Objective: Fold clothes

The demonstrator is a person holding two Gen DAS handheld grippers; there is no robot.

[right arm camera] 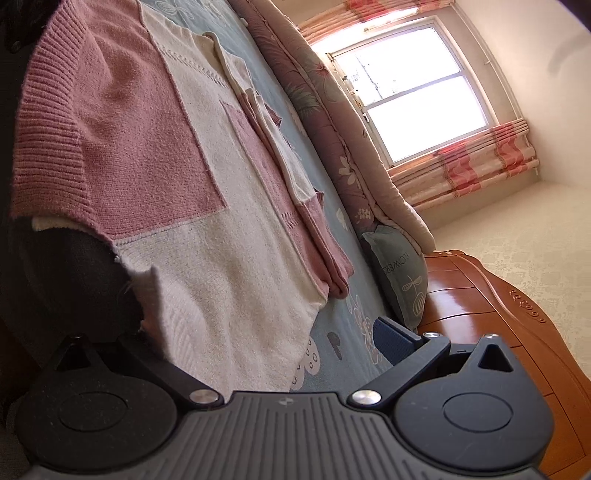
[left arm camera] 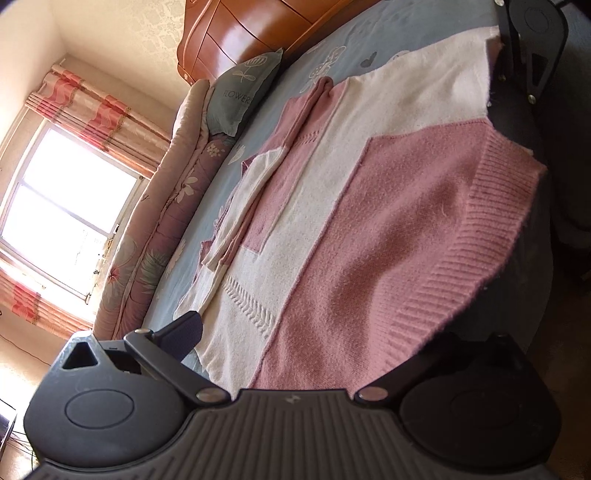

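Note:
A pink and white knit sweater (left arm camera: 369,206) (right arm camera: 177,177) lies spread on the blue bed, its sleeves folded onto its far side. The ribbed pink hem (left arm camera: 491,236) is nearest me, over a dark area at the bed's edge. My left gripper (left arm camera: 321,328) is open at one hem corner, with the knit lying between its fingers; one finger (left arm camera: 184,332) shows and the other is hidden under the fabric. At the other hem corner my right gripper (right arm camera: 258,328) (left arm camera: 532,55) is open too; its blue-padded finger (right arm camera: 395,339) shows over the sheet while the other is covered by white knit.
The blue flower-print sheet (left arm camera: 332,48) (right arm camera: 347,332) runs past the sweater. A grey-blue pillow (left arm camera: 240,92) (right arm camera: 402,273) and a rolled floral quilt (left arm camera: 166,206) (right arm camera: 332,122) lie along the far side. A wooden headboard (left arm camera: 251,29) (right arm camera: 498,321) stands at one end and a bright window (right arm camera: 413,85) beyond.

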